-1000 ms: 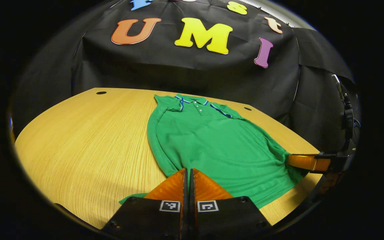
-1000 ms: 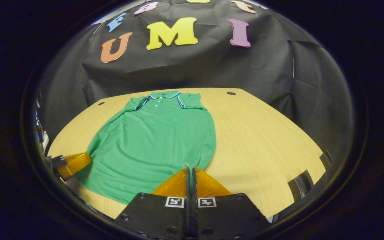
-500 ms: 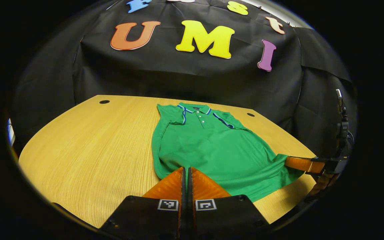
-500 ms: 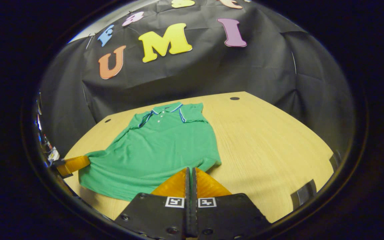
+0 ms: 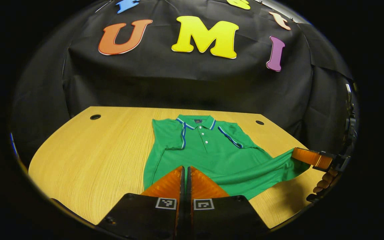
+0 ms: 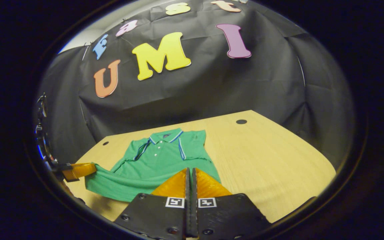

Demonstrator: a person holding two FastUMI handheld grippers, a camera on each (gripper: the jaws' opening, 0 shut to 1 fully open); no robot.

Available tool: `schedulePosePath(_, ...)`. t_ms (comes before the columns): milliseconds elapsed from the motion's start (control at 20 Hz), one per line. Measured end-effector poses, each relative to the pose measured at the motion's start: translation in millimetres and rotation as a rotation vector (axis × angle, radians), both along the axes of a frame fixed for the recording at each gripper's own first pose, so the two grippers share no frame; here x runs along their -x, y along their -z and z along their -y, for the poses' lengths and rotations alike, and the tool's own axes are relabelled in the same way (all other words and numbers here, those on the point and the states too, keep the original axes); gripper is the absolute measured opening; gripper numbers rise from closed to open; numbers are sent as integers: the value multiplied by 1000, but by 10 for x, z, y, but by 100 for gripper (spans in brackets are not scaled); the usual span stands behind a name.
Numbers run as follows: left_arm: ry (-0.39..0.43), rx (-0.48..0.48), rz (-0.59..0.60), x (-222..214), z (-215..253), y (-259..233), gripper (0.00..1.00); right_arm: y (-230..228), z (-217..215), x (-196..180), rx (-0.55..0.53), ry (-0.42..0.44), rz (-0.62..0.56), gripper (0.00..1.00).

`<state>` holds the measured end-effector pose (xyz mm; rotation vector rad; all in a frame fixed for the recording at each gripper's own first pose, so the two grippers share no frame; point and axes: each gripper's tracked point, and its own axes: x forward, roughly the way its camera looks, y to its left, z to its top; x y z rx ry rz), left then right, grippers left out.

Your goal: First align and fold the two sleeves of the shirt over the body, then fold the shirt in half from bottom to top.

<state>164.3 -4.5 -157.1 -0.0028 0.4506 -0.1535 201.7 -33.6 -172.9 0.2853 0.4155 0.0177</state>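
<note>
A green polo shirt (image 5: 205, 151) with a blue-trimmed collar lies face up on the wooden table (image 5: 95, 150), collar at the far side. Its sleeves look folded in over the chest. My left gripper (image 5: 186, 169) is shut on the near hem at one corner. At the other hem corner my right gripper (image 5: 295, 154) pinches the cloth, held by a hand (image 5: 323, 185). In the right gripper view the shirt (image 6: 158, 160) has its hem raised off the table (image 6: 272, 166) between my right gripper (image 6: 189, 170) and my left gripper (image 6: 92, 167). Both are shut on it.
The table has round cable holes near its far corners (image 5: 95, 117) (image 5: 259, 122) (image 6: 241, 121). Black cloth walls stand close behind the far edge. Bare wood lies on either side of the shirt.
Both grippers have lifted the hem and carried it forward toward the collar. The shirt's lower part has come off the table and the visible body looks shorter.
</note>
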Motion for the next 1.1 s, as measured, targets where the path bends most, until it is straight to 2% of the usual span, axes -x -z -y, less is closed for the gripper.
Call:
schedulePosePath(250,-6,-39,68,-750,33,-189,6,-151,23,-753,-19,-19,3,0)
schedulePosePath(500,-19,-59,64,-1508,-77,-218,6,-333,-65,-1657,-34,-14,49,0)
schedulePosePath(800,-39,-75,156,-2423,-296,-205,6,-271,-159,-2721,21,13,79,0)
schedulePosePath(900,-33,-121,206,-2647,-347,-145,5,-168,-157,-2965,37,15,70,0)
schedulePosePath(1000,-16,-113,215,-2771,-292,24,5,-80,-104,-3167,65,48,94,0)
schedulePosePath(1100,-16,-116,203,-2840,-236,185,5,61,-98,-3240,155,38,88,0)
